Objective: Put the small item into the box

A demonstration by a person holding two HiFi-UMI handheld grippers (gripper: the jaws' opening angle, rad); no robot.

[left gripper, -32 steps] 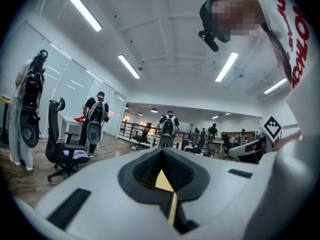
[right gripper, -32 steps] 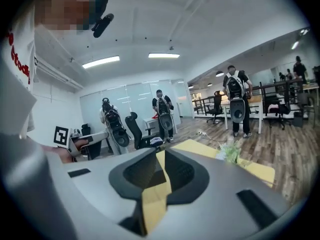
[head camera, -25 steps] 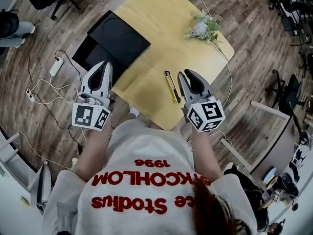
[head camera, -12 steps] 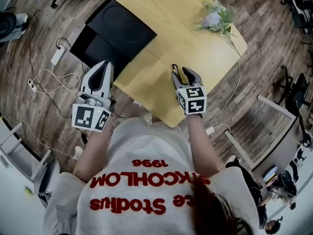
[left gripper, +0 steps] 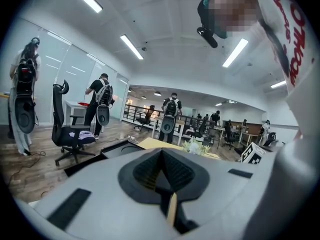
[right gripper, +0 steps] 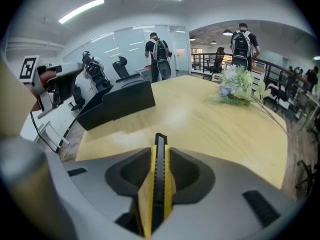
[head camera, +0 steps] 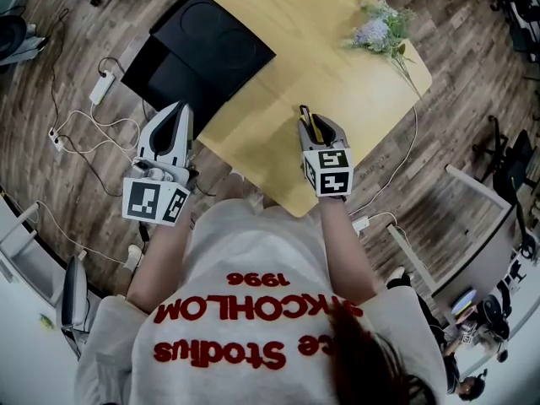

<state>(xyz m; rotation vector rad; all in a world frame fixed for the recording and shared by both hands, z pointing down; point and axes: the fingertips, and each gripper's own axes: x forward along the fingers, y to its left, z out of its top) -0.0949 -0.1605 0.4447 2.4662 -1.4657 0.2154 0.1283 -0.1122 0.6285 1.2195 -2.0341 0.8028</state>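
A yellow-and-black utility knife [head camera: 307, 121] [right gripper: 158, 176] lies lengthwise between the jaws of my right gripper [head camera: 315, 130] [right gripper: 159, 156], its tip poking out past them. The jaws are closing and their pads sit tight against both sides of the knife. This happens over the near part of the yellow table [head camera: 337, 70]. The black box [head camera: 215, 49] [right gripper: 118, 101] stands open at the table's far left corner, its lid hanging past the edge. My left gripper [head camera: 177, 116] [left gripper: 162, 159] hangs shut and empty off the table's left side, above the floor.
A bunch of artificial flowers [head camera: 381, 29] [right gripper: 236, 86] lies at the table's far right. Cables and a power strip [head camera: 99, 91] trail over the wooden floor at the left. Office chairs and several people stand in the room beyond.
My right gripper moved left from beside the knife onto it, and the knife now sits between its jaws. The left gripper stayed where it was.
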